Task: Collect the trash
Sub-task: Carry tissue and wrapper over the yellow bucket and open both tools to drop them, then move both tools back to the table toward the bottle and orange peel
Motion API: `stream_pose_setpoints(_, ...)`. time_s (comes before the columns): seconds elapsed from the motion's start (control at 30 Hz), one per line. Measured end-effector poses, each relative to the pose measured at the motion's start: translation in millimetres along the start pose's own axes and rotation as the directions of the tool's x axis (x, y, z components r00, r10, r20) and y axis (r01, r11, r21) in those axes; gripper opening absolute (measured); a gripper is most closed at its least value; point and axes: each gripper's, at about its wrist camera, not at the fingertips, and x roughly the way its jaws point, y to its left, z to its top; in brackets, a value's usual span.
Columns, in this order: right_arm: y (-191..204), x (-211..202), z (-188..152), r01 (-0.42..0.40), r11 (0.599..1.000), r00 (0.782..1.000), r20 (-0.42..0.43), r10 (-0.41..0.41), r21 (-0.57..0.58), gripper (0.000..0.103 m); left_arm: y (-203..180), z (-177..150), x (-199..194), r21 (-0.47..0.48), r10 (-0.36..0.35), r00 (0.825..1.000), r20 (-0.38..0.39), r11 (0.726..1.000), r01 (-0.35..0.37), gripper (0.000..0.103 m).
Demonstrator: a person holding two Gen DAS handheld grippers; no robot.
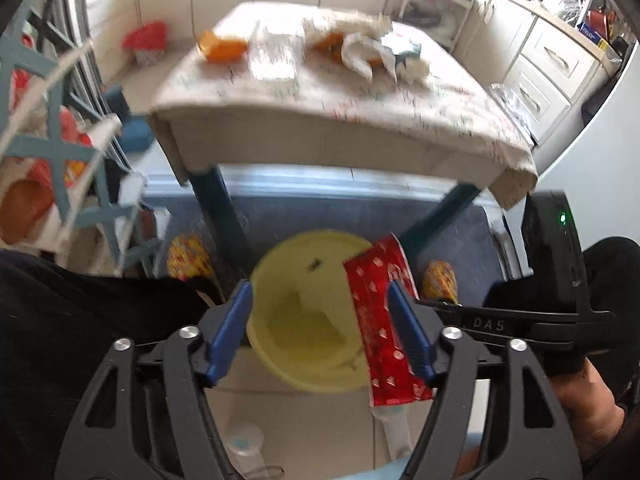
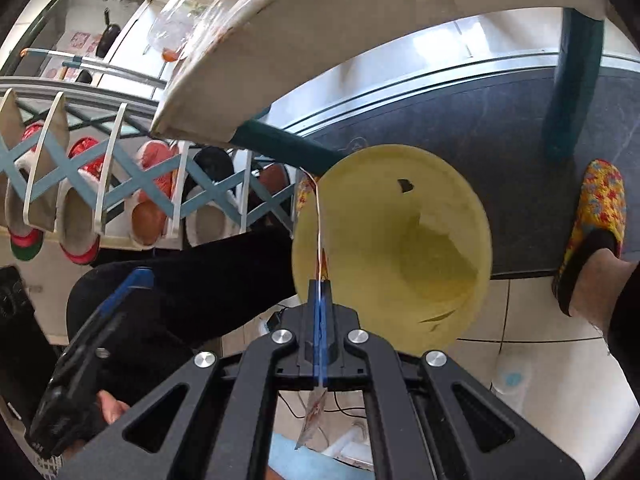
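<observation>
A yellow bin (image 1: 308, 320) stands on the floor below the table, and it also shows in the right wrist view (image 2: 400, 248). My right gripper (image 2: 320, 292) is shut on a red wrapper (image 1: 380, 320), held edge-on (image 2: 319, 216) over the bin's rim. My left gripper (image 1: 320, 328) is open and empty above the bin, with the wrapper hanging between its blue fingers (image 1: 408, 332). More trash lies on the table (image 1: 320, 96): crumpled paper (image 1: 368, 52), an orange packet (image 1: 222, 48) and clear plastic (image 1: 276, 56).
A shoe rack (image 2: 120, 200) with slippers stands to the left. The person's feet in patterned slippers (image 2: 596, 216) rest on a dark mat (image 2: 500, 132). Blue table legs (image 1: 224, 208) flank the bin. White drawers (image 1: 548, 64) are at the right.
</observation>
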Motion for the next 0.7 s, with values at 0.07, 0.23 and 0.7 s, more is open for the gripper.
stream_pose_setpoints(0.07,1.1,-6.0,0.7,0.002,1.0,1.0,0.026,-0.002,0.0,0.028,-3.2,2.9,-9.6,0.016,0.031,0.998,0.059,0.999,-0.032,0.077)
stream_pose_setpoints(0.23,11.6,-15.9,-0.7,0.013,0.998,0.997,0.077,-0.009,-0.055,0.065,-6.8,6.3,-20.6,0.038,0.076,0.989,0.131,0.996,-0.081,0.081)
stream_pose_setpoints(0.7,57.5,-103.2,-17.7,0.315,0.923,0.82,0.553,-0.148,-0.221,0.076,-5.3,5.7,-47.6,0.019,0.158,0.944,0.289,0.985,-0.171,0.091)
